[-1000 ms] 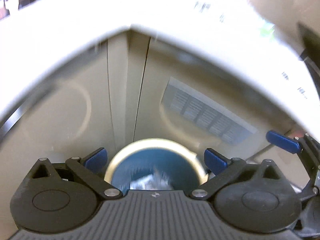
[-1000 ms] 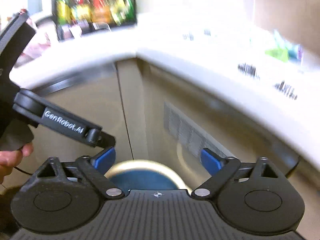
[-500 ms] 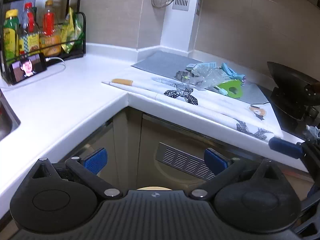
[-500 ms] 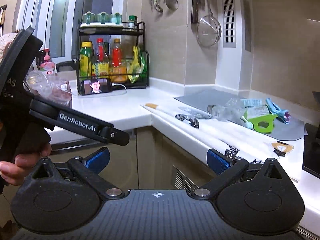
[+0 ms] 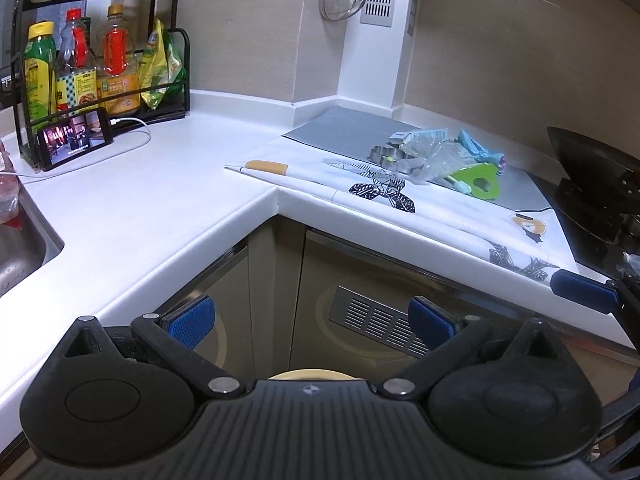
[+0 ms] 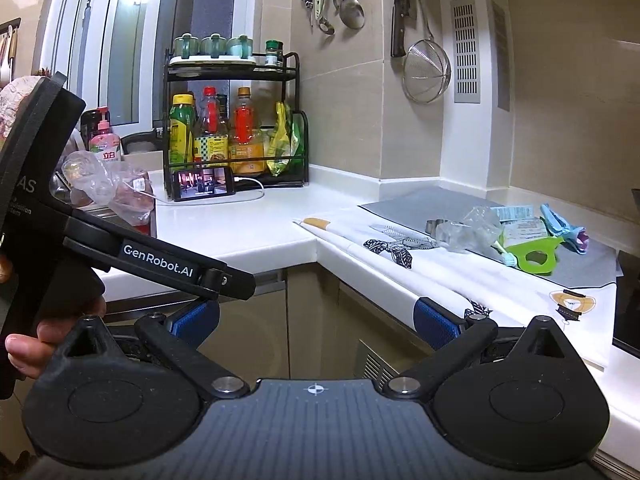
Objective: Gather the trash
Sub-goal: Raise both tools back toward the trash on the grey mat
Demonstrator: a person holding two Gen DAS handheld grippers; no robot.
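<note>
The white L-shaped table (image 5: 160, 208) carries one black rack (image 6: 236, 128) of bottles, one phone (image 5: 74, 142), and one trash pile (image 5: 436, 160) on its right run near the wall. Left gripper (image 5: 310, 320) and right gripper (image 6: 316, 318) both hover with fingers apart, holding nothing.

The desk (image 5: 132, 208) is smooth, glossy white, stone-like. A thin white printed cloth or paper sheet (image 5: 448, 216) lies matt beside a matt grey mat (image 5: 344, 132). Crumpled clear plastic (image 6: 468, 232) glints among the litter. The strainer (image 6: 426, 70) is shiny wire mesh; the rack (image 6: 236, 76) is black metal wire. Both grippers are matt black plastic with ribbed blue pads (image 5: 190, 320). The cabinet doors (image 5: 384, 320) look glossy.
</note>
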